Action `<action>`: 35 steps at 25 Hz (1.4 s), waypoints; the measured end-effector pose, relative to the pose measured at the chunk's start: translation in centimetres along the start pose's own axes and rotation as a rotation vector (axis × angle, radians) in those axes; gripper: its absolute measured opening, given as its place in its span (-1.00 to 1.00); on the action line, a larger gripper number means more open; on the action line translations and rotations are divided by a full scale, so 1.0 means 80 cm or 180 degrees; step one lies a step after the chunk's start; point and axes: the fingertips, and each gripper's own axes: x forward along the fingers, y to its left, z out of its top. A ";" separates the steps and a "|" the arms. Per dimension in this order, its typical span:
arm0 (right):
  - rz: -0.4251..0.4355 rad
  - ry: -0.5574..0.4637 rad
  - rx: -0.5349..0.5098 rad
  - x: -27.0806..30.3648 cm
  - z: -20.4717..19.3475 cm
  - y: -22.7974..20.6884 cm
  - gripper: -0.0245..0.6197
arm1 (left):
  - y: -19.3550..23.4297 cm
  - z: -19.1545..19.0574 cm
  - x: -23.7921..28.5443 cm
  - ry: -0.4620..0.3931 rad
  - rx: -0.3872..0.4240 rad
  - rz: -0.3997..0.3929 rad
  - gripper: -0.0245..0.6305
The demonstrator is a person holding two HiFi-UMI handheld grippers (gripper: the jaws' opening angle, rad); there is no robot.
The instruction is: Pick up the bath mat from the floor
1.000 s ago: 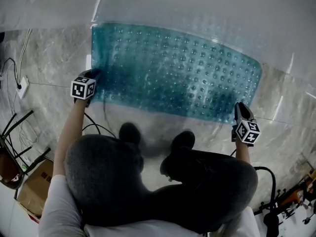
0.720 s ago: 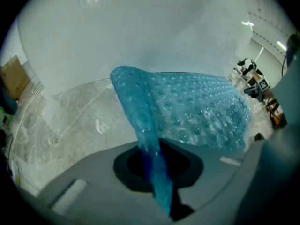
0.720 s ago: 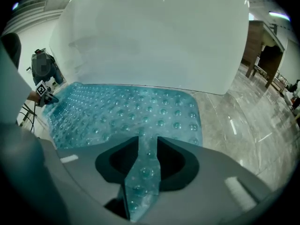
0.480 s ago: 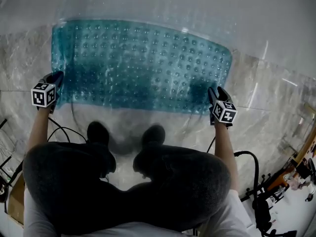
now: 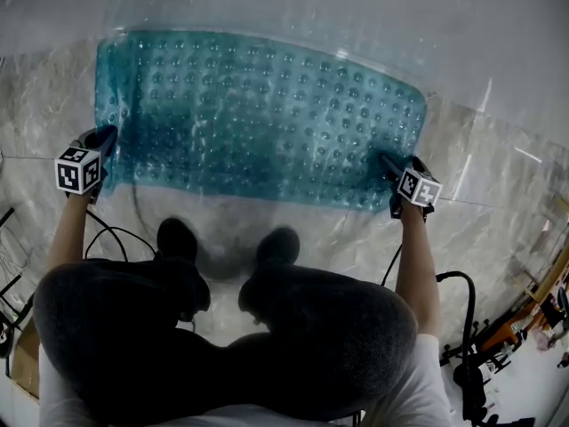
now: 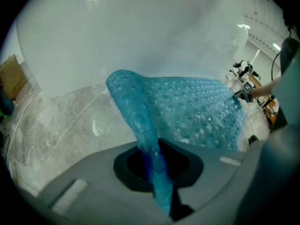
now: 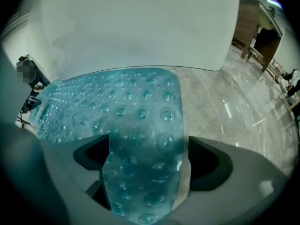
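On bath mat (image 5: 258, 114): left tool (image 5: 105, 139) clamped (right tool (image 5: 388, 163) opening around it).

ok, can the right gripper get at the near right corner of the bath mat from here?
Probably yes. The right gripper is opening its jaws with a corner of the bath mat already lying between them, and nothing else stands in the way. The left gripper is shut on the opposite corner.

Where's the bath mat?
Head view: bath mat on the floor before the shoes, left gripper shut on its left edge, right gripper's jaws opening around its right corner.
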 end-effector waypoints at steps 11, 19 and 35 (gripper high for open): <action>0.0130 0.0010 -0.0360 0.003 -0.002 0.045 -0.32 | -0.006 0.004 -0.007 -0.0266 -0.0137 -0.0159 -0.83; 0.0165 -0.0156 -0.0145 -0.022 0.014 0.064 -0.79 | -0.032 0.013 -0.014 -0.0576 -0.0448 -0.0497 -0.84; 0.0534 -0.0363 0.0083 -0.234 0.094 0.167 -0.83 | -0.114 0.125 -0.206 -0.0817 -0.0537 -0.0655 -0.85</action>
